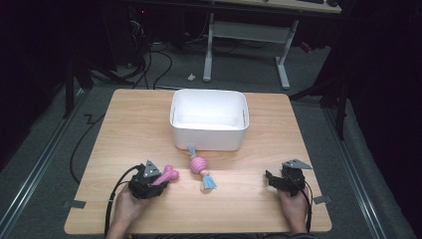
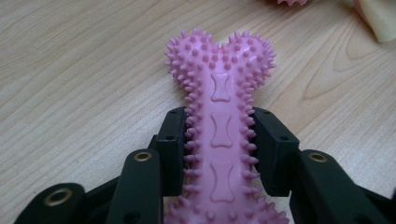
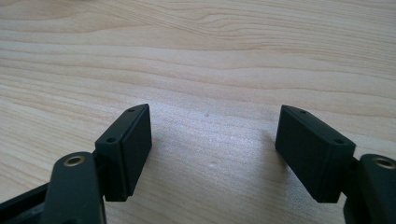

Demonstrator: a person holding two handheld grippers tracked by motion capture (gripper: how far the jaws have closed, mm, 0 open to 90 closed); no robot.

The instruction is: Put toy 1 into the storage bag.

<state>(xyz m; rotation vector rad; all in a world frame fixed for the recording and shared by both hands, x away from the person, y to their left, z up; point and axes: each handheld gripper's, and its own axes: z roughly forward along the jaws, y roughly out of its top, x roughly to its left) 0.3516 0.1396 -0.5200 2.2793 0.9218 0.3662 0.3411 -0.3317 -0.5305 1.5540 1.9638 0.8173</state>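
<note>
Left gripper [image 2: 219, 144] is clamped on the shaft of the spiky pink rubber bone toy [image 2: 219, 93], lying on the wooden table [image 1: 124, 124] at front left. Risk: soft nubs may let the bone twist or slip when lifted. Right gripper [image 3: 212, 154] rests apart, jaws wide, nothing between. The bone's near end is cut off; the white plastic bin [image 1: 209, 132] interior is partly hidden.

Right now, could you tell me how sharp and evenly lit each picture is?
High view: table bright, surroundings dark, bin nearly washed out. Left gripper view: bone crisp. Right gripper view: jaws sharp, soft shadows on the wood beneath them.
</note>
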